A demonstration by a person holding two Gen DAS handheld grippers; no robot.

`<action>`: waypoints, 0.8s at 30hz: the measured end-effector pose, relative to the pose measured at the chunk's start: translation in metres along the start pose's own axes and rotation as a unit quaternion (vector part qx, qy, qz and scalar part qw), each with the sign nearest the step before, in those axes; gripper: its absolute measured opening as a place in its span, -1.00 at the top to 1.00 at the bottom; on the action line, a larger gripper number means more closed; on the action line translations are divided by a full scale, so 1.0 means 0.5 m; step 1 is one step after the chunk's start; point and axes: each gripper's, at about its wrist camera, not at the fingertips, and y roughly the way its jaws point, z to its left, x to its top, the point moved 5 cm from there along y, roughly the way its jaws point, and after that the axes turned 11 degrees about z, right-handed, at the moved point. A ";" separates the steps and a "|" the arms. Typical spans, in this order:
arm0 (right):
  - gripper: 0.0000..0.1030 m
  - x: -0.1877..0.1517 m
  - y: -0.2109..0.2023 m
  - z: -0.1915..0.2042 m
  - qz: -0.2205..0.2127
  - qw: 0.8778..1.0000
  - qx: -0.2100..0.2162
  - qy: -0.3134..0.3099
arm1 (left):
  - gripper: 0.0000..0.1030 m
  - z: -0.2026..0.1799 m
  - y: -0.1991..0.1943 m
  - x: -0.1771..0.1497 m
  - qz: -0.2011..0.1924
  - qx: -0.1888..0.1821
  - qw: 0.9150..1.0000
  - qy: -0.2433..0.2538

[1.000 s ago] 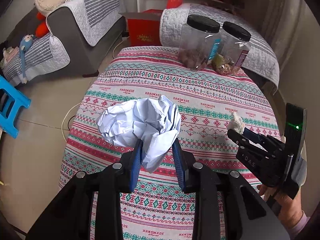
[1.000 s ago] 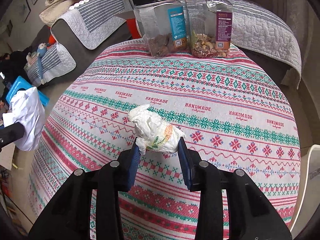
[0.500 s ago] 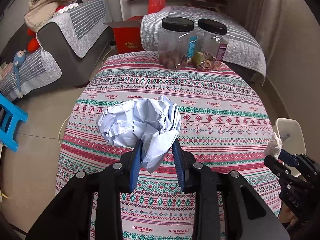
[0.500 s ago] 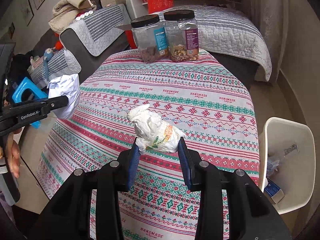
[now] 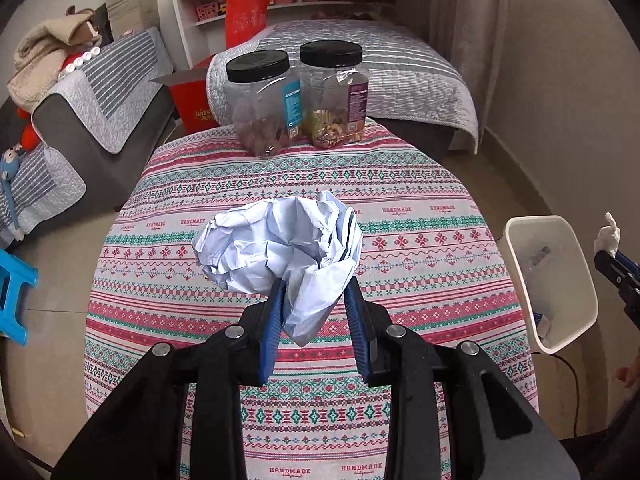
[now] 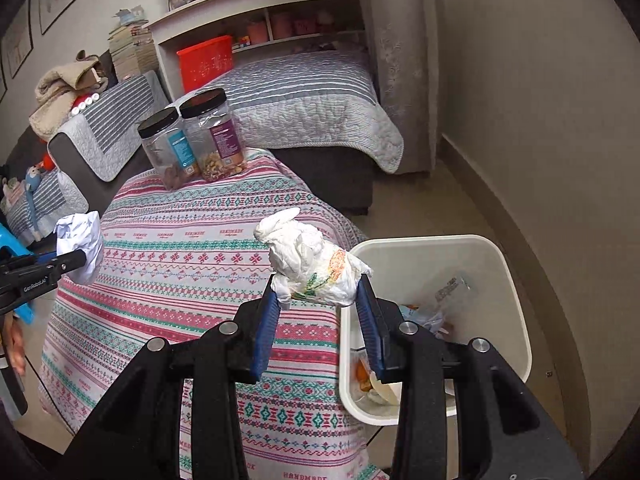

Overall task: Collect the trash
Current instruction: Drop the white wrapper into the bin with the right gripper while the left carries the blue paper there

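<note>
My left gripper [image 5: 314, 292] is shut on a crumpled ball of pale blue-white paper [image 5: 276, 252], held above the patterned tablecloth [image 5: 420, 256]. My right gripper [image 6: 318, 292] is shut on a crumpled white tissue wad with orange and green print [image 6: 312, 264], held over the table's right edge beside the white trash bin [image 6: 516, 280]. The bin holds wrappers and scraps [image 6: 432, 312]. The bin [image 5: 516, 232] also shows at the right of the left wrist view, with the right gripper's tissue [image 5: 608, 234] beyond it. The left gripper with its paper [image 6: 80, 240] shows at the left of the right wrist view.
Two clear jars with black lids [image 5: 296, 96] stand at the table's far edge. A grey quilted bed [image 5: 400, 64] lies behind, a grey sofa [image 5: 100, 92] at the left, a blue stool [image 5: 12, 296] on the floor. A wall runs along the right.
Both grippers have drawn back and risen from the table with their trash. The right gripper has swung right, so the bin now sits just below and beside its tissue wad.
</note>
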 end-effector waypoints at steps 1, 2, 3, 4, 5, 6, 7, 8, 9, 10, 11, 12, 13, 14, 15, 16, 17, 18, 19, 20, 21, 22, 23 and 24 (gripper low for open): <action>0.30 -0.003 -0.004 -0.019 -0.001 1.000 -0.010 0.005 | 0.40 -0.019 0.000 0.004 -0.002 -0.003 1.000 0.007; 0.30 -0.005 -0.006 -0.037 -0.004 1.000 -0.024 0.007 | 0.40 -0.038 -0.001 0.008 -0.004 -0.007 1.000 0.014; 0.30 -0.008 -0.008 -0.052 -0.006 0.999 -0.038 0.009 | 0.40 -0.058 -0.001 0.011 -0.006 -0.011 1.000 0.021; 0.30 -0.011 -0.011 -0.066 -0.007 0.999 -0.049 0.009 | 0.40 -0.080 -0.001 0.015 -0.007 -0.015 0.999 0.028; 0.29 -0.014 -0.013 -0.078 -0.006 0.998 -0.058 0.009 | 0.40 -0.102 -0.002 0.018 -0.009 -0.020 0.999 0.036; 0.28 -0.016 -0.014 -0.090 -0.006 0.998 -0.068 0.009 | 0.40 -0.124 -0.003 0.021 -0.011 -0.024 0.999 0.044; 0.25 -0.019 -0.016 -0.101 -0.007 0.997 -0.081 0.009 | 0.40 -0.148 -0.004 0.025 -0.013 -0.028 0.998 0.053; 0.22 -0.020 -0.020 -0.113 -0.009 0.995 -0.096 0.010 | 0.40 -0.172 -0.006 0.027 -0.015 -0.033 0.997 0.062; 0.17 -0.023 -0.024 -0.123 -0.010 0.994 -0.107 0.011 | 0.40 -0.197 -0.008 0.028 -0.018 -0.038 0.997 0.070; 0.03 -0.025 -0.028 -0.134 -0.011 0.993 -0.116 0.013 | 0.40 -0.221 -0.011 0.030 -0.020 -0.045 0.996 0.078; -0.16 -0.027 -0.032 -0.146 -0.014 0.992 -0.125 0.018 | 0.40 -0.246 -0.014 0.030 -0.023 -0.052 0.995 0.087; -0.24 -0.028 -0.039 -0.158 -0.019 0.990 -0.135 0.025 | 0.40 -0.272 -0.016 0.030 -0.025 -0.060 0.993 0.097; -0.37 -0.029 -0.046 -0.171 -0.023 0.989 -0.143 0.032 | 0.40 -0.298 -0.018 0.030 -0.027 -0.067 0.992 0.107; -0.47 -0.028 -0.054 -0.185 -0.027 0.987 -0.151 0.040 | 0.40 -0.325 -0.021 0.029 -0.030 -0.074 0.990 0.117; -0.53 -0.029 -0.062 -0.199 -0.032 0.986 -0.158 0.050 | 0.40 -0.350 -0.023 0.027 -0.033 -0.081 0.988 0.127; -0.66 -0.030 -0.071 -0.215 -0.038 0.984 -0.164 0.062 | 0.40 -0.375 -0.026 0.026 -0.036 -0.089 0.986 0.136; -0.75 -0.032 -0.079 -0.229 -0.044 0.982 -0.169 0.076 | 0.40 -0.399 -0.029 0.025 -0.037 -0.100 0.984 0.144; -0.78 -0.034 -0.087 -0.243 -0.049 0.980 -0.173 0.088 | 0.40 -0.422 -0.031 0.023 -0.038 -0.112 0.982 0.150; -0.82 -0.035 -0.094 -0.256 -0.053 0.978 -0.175 0.098 | 0.40 -0.443 -0.033 0.023 -0.038 -0.124 0.979 0.155; -0.83 -0.037 -0.099 -0.266 -0.056 0.977 -0.175 0.107 | 0.40 -0.462 -0.036 0.023 -0.039 -0.137 0.977 0.159; -0.83 -0.037 -0.103 -0.275 -0.059 0.976 -0.176 0.115 | 0.40 -0.481 -0.039 0.025 -0.040 -0.151 0.974 0.162; -0.84 -0.038 -0.107 -0.283 -0.061 0.974 -0.179 0.122 | 0.40 -0.498 -0.042 0.026 -0.040 -0.165 0.972 0.164; -0.86 -0.039 -0.111 -0.289 -0.064 0.973 -0.183 0.127 | 0.38 -0.514 -0.043 0.026 -0.038 -0.181 0.969 0.165; -0.86 -0.039 -0.113 -0.294 -0.067 0.971 -0.187 0.132 | 0.35 -0.527 -0.044 0.028 -0.035 -0.200 0.966 0.163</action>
